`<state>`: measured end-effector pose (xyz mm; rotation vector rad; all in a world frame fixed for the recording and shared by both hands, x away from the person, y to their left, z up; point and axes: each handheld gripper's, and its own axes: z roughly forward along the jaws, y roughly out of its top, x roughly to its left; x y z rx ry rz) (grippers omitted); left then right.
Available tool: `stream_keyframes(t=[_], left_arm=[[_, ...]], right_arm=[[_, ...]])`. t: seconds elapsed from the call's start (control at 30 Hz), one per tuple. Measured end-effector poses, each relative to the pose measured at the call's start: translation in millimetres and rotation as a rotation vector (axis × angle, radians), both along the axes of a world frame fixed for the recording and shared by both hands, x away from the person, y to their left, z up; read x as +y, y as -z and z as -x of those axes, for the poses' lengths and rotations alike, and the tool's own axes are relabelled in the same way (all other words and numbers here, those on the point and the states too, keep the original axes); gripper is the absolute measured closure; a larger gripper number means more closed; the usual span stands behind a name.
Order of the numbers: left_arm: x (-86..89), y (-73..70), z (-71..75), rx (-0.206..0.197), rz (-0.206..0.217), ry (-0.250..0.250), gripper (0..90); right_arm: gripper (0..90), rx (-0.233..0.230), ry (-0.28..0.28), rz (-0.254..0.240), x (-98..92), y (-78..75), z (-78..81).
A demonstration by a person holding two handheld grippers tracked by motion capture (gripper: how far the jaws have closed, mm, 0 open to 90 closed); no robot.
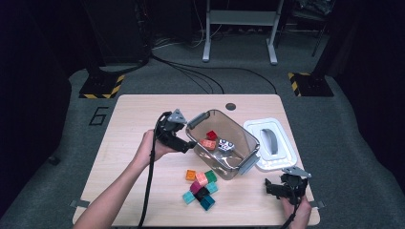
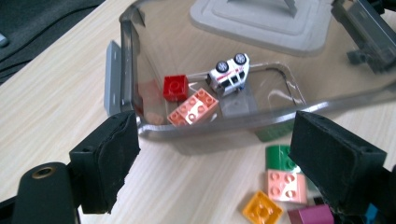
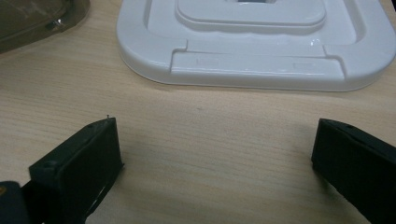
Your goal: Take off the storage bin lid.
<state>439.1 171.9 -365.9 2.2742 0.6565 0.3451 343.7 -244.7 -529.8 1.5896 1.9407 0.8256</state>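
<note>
A clear plastic box stands mid-table and holds a red brick, a salmon brick and a white toy car lying on its side. My left gripper is at the box's left wall, open, with nothing between its jaws. In the left gripper view, the left gripper faces the box wall, with the red brick, salmon brick and car beyond. My right gripper rests open at the front right, and in its own view the right gripper is over bare wood.
A pile of loose bricks lies in front of the box, among them orange, pink and green. The white lid lies right of the box, just beyond the right gripper. The table's front edge is close.
</note>
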Motion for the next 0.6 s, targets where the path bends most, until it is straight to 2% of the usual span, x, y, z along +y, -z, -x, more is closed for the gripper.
stream_keyframes(t=[0.2, 0.43, 0.57, 0.6], left_arm=[[15.9, 17.4, 11.1, 0.009, 0.001, -0.022, 14.6], [21.1, 53.9, 17.3, 0.068, -0.01, -0.026, 15.5], [18.6, 76.9, 18.5, 0.116, -0.018, -0.001, 15.4], [17.5, 82.8, 18.7, 0.117, -0.014, 0.012, 15.0]], right_arm=[[0.5, 0.0, 0.004, -0.001, 0.0, 0.0, 0.0], [0.5, 0.002, 0.007, 0.0, -0.2, 0.0, 0.0], [0.5, 0.002, 0.007, 0.0, -0.2, 0.0, 0.0], [0.5, 0.002, 0.008, 0.0, -0.2, -0.1, 0.0]])
